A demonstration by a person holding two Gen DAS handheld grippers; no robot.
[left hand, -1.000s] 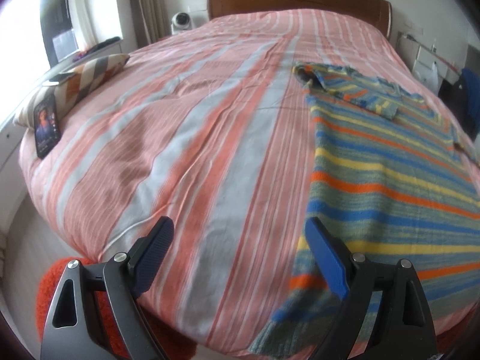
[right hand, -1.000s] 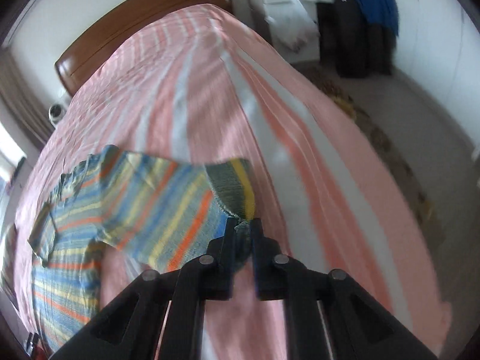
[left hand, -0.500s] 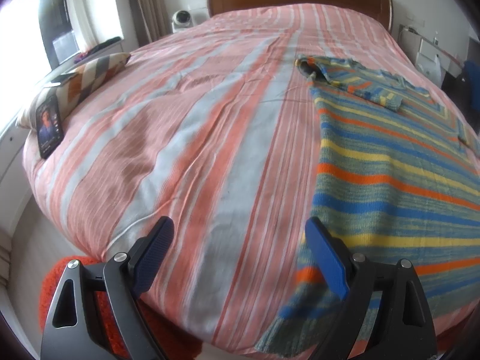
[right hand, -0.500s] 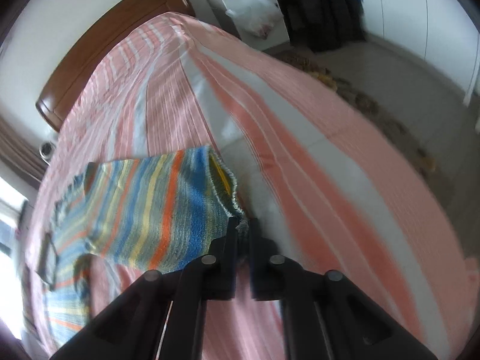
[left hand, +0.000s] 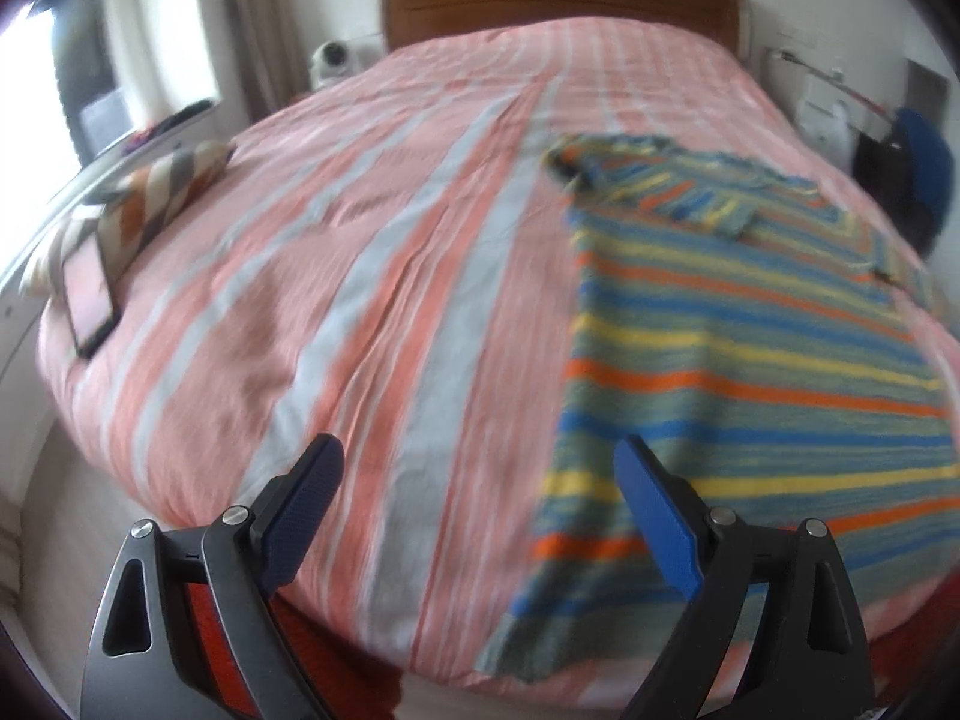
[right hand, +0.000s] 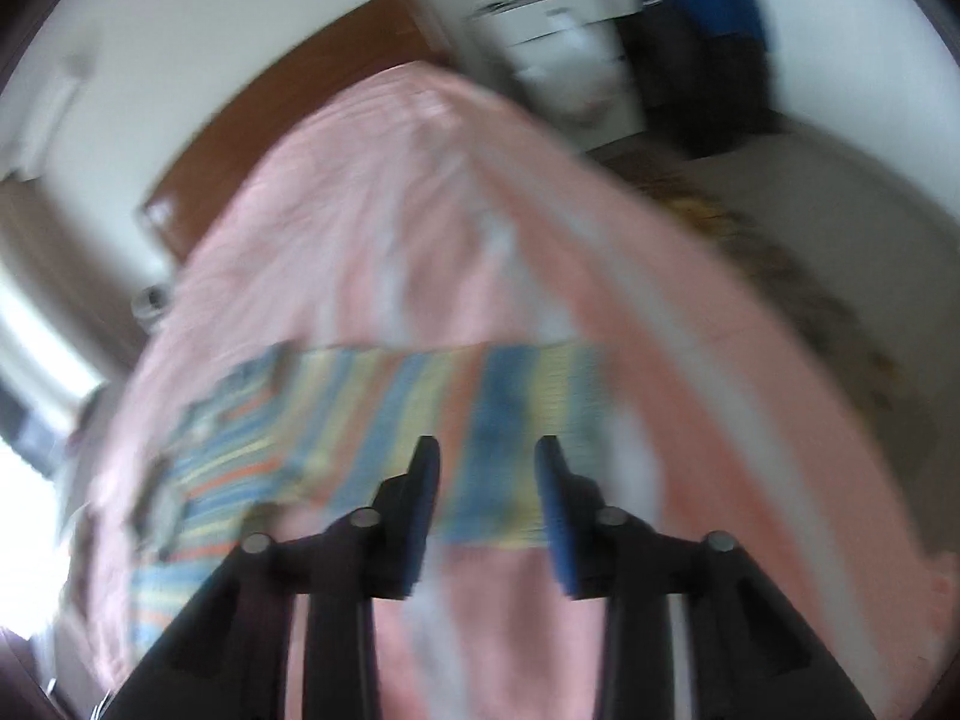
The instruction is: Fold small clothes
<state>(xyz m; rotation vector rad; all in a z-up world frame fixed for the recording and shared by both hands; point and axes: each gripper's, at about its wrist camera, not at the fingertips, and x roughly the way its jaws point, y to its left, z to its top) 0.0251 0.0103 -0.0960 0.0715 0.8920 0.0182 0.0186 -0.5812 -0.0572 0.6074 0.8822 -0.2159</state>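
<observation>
A small knit sweater (left hand: 738,360) with blue, yellow, orange and green stripes lies flat on the right side of the bed, one sleeve folded across its top. My left gripper (left hand: 474,474) is open and empty above the bed's near edge, just left of the sweater's hem. In the blurred right wrist view the sweater's sleeve (right hand: 468,414) lies spread on the bed. My right gripper (right hand: 486,468) is open just above it and holds nothing.
The bed has a pink and grey striped cover (left hand: 372,276) and a wooden headboard (left hand: 558,6). A striped pillow (left hand: 162,192) and a phone (left hand: 90,294) lie at the left edge. A white cabinet (right hand: 558,60) and dark clothes (right hand: 702,48) stand right of the bed.
My right gripper has opened and let go of the sleeve, which now lies flat on the bed. The left gripper has shifted slightly and stays open.
</observation>
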